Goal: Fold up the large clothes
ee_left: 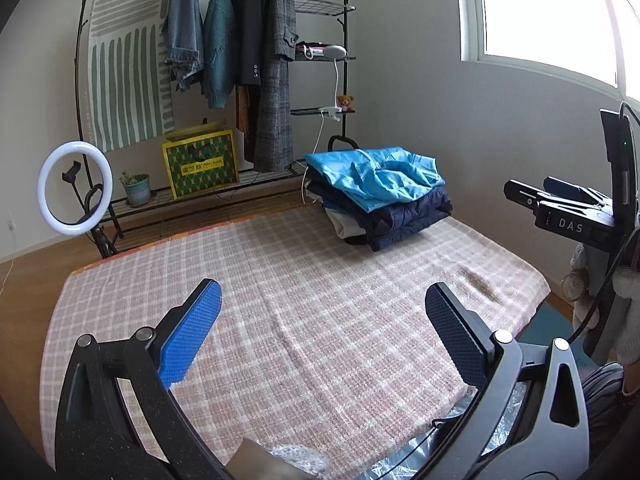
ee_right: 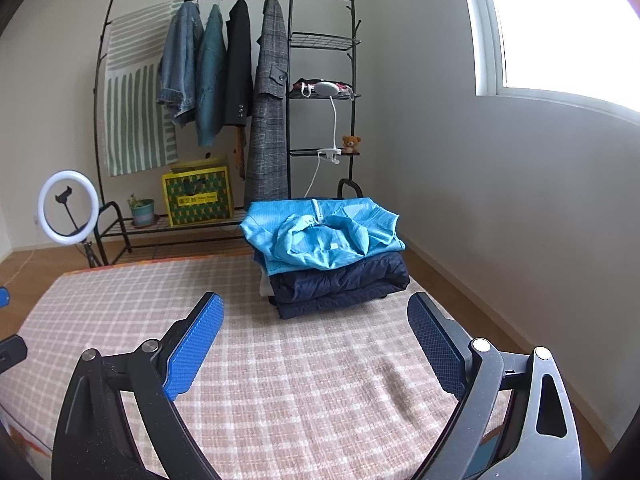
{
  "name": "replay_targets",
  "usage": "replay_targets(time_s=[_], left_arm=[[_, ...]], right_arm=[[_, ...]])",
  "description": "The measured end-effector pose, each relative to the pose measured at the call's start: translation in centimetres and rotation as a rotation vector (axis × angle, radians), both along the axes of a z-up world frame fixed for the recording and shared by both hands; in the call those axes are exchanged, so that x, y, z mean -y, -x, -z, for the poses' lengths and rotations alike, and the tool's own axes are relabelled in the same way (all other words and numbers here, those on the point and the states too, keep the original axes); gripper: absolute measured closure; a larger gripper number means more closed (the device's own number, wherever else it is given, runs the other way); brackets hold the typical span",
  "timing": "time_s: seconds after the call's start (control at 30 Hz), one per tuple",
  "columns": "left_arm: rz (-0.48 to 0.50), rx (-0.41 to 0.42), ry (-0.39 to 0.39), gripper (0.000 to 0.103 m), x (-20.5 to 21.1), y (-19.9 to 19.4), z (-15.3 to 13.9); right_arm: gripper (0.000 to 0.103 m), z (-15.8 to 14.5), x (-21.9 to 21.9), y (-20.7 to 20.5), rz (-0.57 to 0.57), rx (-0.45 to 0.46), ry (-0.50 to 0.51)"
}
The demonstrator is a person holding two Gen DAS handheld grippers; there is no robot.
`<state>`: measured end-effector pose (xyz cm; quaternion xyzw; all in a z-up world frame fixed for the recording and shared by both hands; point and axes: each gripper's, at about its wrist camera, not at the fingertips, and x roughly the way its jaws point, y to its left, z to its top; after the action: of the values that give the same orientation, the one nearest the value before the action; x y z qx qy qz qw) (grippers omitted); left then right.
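A stack of folded clothes sits at the far right of the checked mat [ee_left: 304, 280] [ee_right: 304, 360]: a light blue jacket [ee_left: 376, 178] [ee_right: 320, 236] lies on top of a folded navy padded jacket [ee_left: 408, 216] [ee_right: 340, 286], with pale garments under them. My left gripper [ee_left: 322, 296] hovers open over bare mat, well short of the stack, with nothing between its fingers. My right gripper [ee_right: 316, 312] is open too, empty, with the stack just beyond its fingertips. The right gripper's body [ee_left: 568, 212] shows at the right edge of the left wrist view.
A black clothes rack [ee_left: 240, 60] [ee_right: 240, 92] with hanging coats stands against the far wall. Below it are a yellow-green box [ee_left: 200, 162], a potted plant [ee_left: 136, 188] and a ring light [ee_left: 74, 188]. Wooden floor surrounds the mat. A window [ee_right: 560, 24] is on the right wall.
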<state>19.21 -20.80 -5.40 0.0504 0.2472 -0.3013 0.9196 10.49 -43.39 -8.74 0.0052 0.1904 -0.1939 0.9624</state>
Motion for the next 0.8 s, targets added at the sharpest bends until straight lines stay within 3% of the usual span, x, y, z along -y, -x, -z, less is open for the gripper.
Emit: replay_targets(time_s=[0.47,0.8], left_arm=[[0.024,-0.027,-0.035,0.0,1.1,-0.8,2.1],[0.02,-0.018,-0.029,0.0,0.8,-0.5,1.7]], right_arm=[[0.01,1.0,0.5,-1.2,-0.012,-0.034,-0.014],[0.01,1.1,0.0,-1.4,-0.02,-0.035,-0.005]])
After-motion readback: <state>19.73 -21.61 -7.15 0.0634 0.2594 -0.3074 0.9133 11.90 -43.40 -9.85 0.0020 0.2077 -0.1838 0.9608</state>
